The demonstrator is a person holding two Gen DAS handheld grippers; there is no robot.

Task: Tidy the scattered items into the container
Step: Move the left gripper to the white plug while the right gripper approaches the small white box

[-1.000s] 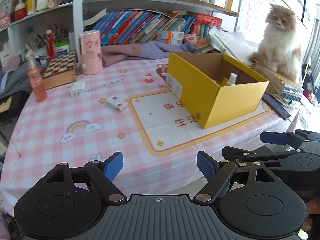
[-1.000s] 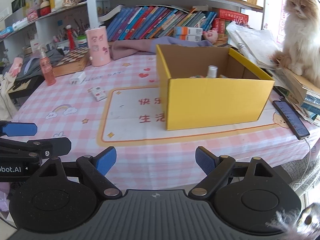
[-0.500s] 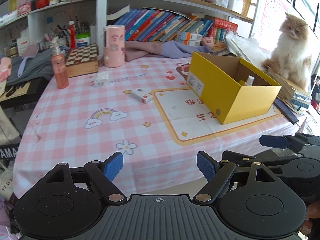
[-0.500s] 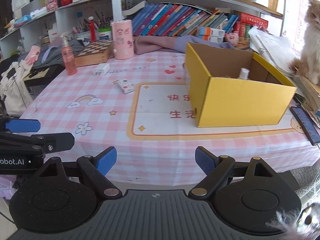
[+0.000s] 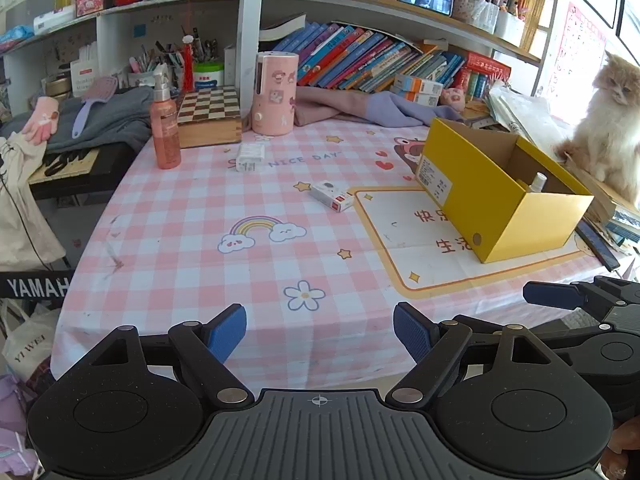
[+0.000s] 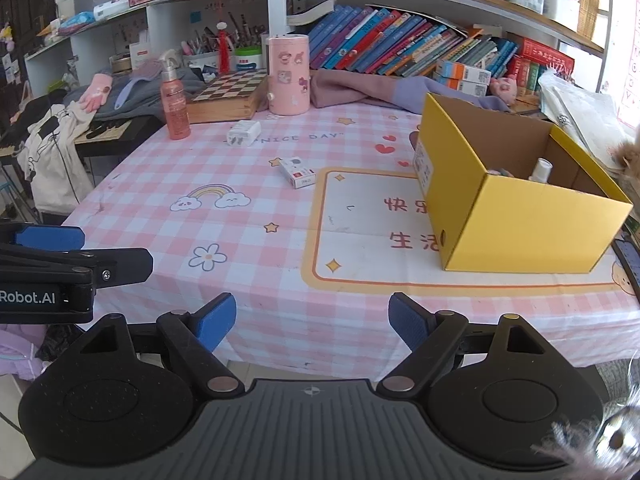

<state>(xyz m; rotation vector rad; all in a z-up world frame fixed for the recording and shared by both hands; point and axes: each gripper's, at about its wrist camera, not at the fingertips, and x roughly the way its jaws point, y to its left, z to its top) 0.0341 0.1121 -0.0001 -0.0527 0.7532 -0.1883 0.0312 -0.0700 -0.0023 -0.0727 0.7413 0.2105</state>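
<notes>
A yellow cardboard box (image 5: 500,208) (image 6: 520,224) stands open on the right of the pink checked table, with a small white bottle (image 5: 538,182) (image 6: 542,170) inside. A small white and red carton (image 5: 332,196) (image 6: 298,172) lies mid-table. A white charger (image 5: 250,156) (image 6: 244,133) lies further back. A pink spray bottle (image 5: 164,128) (image 6: 174,100) stands at the back left. My left gripper (image 5: 320,334) and right gripper (image 6: 312,324) are both open and empty, hovering off the table's near edge, side by side.
A pink cylinder (image 5: 276,94), a chessboard box (image 5: 208,116) and a purple cloth (image 5: 360,106) sit at the back before the bookshelf. A cat (image 5: 610,120) sits on books right of the box. A phone (image 5: 596,242) lies at the table's right edge.
Both grippers have drawn back and swung left, so more of the table's left side and the floor show. Both stay open. Nothing on the table moved.
</notes>
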